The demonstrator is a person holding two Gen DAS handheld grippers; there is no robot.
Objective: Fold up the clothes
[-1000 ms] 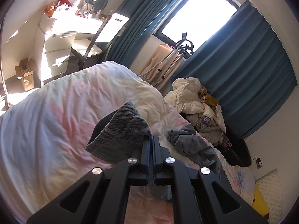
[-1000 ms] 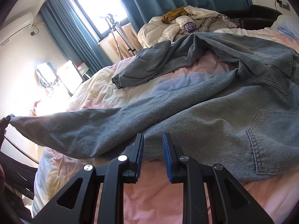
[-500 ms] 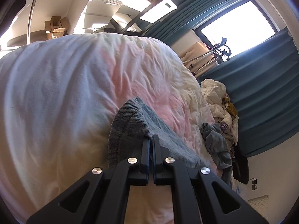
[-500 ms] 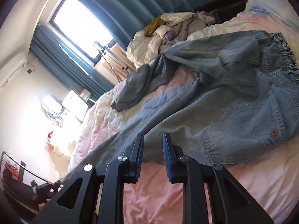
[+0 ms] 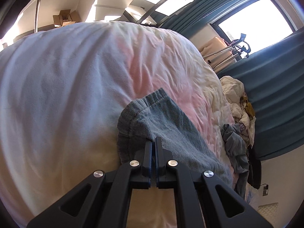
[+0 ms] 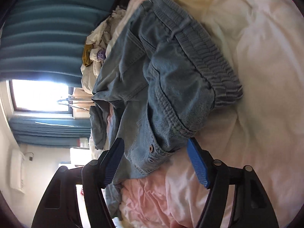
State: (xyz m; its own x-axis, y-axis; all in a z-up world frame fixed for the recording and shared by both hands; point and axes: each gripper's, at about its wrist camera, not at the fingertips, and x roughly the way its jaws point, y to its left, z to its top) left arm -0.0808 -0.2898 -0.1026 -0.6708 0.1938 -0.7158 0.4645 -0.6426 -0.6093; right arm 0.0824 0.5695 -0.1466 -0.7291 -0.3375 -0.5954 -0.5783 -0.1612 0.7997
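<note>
A pair of light blue denim trousers lies across the pastel duvet. In the left wrist view my left gripper (image 5: pixel 153 139) is shut on the hem end of one trouser leg (image 5: pixel 152 119), which rests on the duvet (image 5: pixel 66 76). In the right wrist view the camera is rolled sideways. The elastic waistband (image 6: pixel 199 43) and buttoned front corner (image 6: pixel 152 148) of the trousers sit just ahead of my right gripper (image 6: pixel 154 144). That gripper is open wide, its blue pads (image 6: pixel 197 163) on either side of the buttoned corner, not closed on it.
A heap of pale clothes (image 5: pixel 239 98) and a grey garment (image 5: pixel 233 144) lie at the bed's far side by teal curtains (image 5: pixel 275 95). A tripod (image 5: pixel 233 47) stands at the window. Shelves and cardboard boxes (image 5: pixel 64 17) are beyond the bed's end.
My left gripper has carried the leg hem down and laid it on the duvet. My right gripper has rolled sideways, opened wider and moved up to the trousers' waistband corner.
</note>
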